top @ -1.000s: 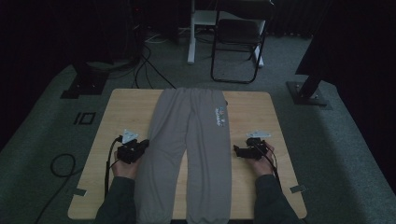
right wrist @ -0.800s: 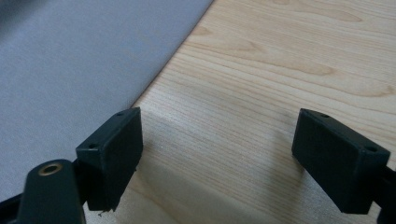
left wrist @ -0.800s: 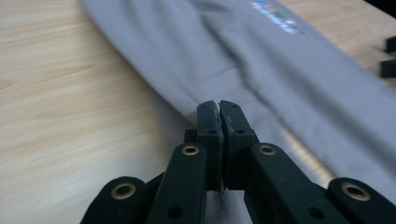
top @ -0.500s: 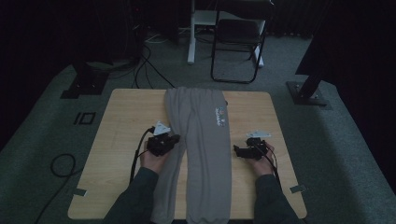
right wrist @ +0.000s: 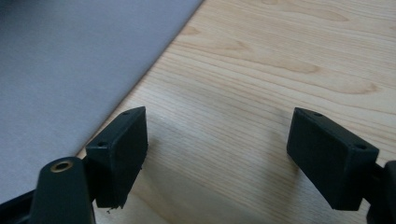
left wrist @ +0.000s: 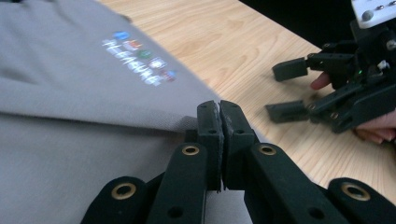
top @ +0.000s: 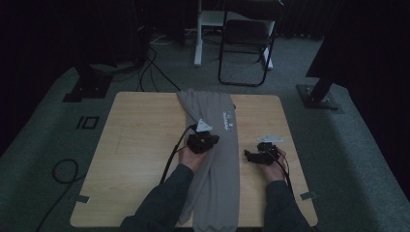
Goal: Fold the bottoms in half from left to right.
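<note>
Trousers (top: pixel 212 159) now folded lengthwise, left hand-held gripper (top: pixel 202 143) across

both grippers are black. the left gripper (left wrist: pixel 220 112) has flat pads on thick links, with brass-ringed pivot holes and small plain holes in the links. a black cable trails from it along the person's dark sleeve (top: pixel 167 193), and a pale three-cornered plate sits on top. the right gripper (right wrist: pixel 217 154) has blocky, rectangular pads, each with small screw holes on its upper face, and a brass-ringed pivot at the lower left. seen from the left gripper view, it carries a white plate with screws and a tiny green light.
</note>
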{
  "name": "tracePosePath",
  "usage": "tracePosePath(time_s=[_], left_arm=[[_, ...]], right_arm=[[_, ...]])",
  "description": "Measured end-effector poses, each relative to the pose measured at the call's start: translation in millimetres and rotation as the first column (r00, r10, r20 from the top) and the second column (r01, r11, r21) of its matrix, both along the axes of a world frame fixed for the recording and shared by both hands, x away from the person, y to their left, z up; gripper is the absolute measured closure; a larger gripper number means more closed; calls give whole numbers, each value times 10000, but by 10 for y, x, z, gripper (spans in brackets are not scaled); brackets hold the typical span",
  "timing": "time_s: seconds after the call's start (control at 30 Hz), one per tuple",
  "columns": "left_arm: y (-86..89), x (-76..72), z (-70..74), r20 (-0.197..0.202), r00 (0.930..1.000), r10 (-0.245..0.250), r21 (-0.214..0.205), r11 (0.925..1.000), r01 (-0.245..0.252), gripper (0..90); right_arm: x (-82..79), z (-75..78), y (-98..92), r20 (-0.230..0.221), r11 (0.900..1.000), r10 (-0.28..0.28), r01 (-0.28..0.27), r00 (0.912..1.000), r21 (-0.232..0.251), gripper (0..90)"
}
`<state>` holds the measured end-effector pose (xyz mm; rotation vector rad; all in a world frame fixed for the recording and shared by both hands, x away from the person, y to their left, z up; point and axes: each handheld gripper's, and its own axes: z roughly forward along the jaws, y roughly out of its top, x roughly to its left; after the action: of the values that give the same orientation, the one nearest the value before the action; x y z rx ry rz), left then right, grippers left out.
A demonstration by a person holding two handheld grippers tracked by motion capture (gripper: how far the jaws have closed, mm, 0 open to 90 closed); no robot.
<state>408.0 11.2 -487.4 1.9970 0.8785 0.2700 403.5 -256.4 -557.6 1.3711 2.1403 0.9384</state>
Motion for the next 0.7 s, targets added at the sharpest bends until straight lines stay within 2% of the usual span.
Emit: tracePosePath(time_s=[0.07,0.1,0.13,0.2,0.27,0.33,0.4,0.47,0.5,0.6,0.67,0.7], left_arm=[[-153,10,19,-12,9998,-212,-176,9996,212,880],[-153,10,19,-12,9998,-212,-176,9996,212,880],[-293,0,29,-29,9990,-455,-292,9985,454,880],[-426,-20,7,-126,9975,-689,-390,9969,683,880],[-542,-27,-48,-146,9957,-916,-197,9956,913,878],[-601,3,-130,-509,9927,-1089,-254,9939,1077,864],[-593,37,-189,-995,9835,-1511,-432,9881,1475,776],[-533,17,-175,-894,9835,-1575,-248,9875,1559,681],[-476,4,-156,-870,9830,-1617,-346,9866,1593,662],[-244,-10,-105,-713,9890,-1297,-187,9915,1287,639],[-62,-2,-108,-665,9932,-953,-74,9954,951,640],[-62,-2,-108,-665,9932,-953,-74,9954,951,643]], right_arm=[[5,-1,-15,29,10000,-59,59,10000,-17,206],[6,-1,-21,26,9999,-110,110,9999,-17,206],[7,0,-28,17,9999,-166,166,9999,-14,206],[9,1,-38,-4,9996,-291,291,9996,16,206],[10,0,-41,0,9995,-316,316,9995,13,206],[10,0,-43,16,9995,-304,304,9995,0,206],[10,0,-42,11,9995,-319,319,9995,6,206],[9,0,-41,5,9995,-321,321,9995,14,206],[10,1,-41,1,9995,-331,331,9995,15,210],[12,18,-34,-30,9983,-578,578,9983,50,293],[7,57,-4,-114,9972,-547,553,9984,506,340],[-3,93,32,12,9970,-494,492,9988,603,358]])
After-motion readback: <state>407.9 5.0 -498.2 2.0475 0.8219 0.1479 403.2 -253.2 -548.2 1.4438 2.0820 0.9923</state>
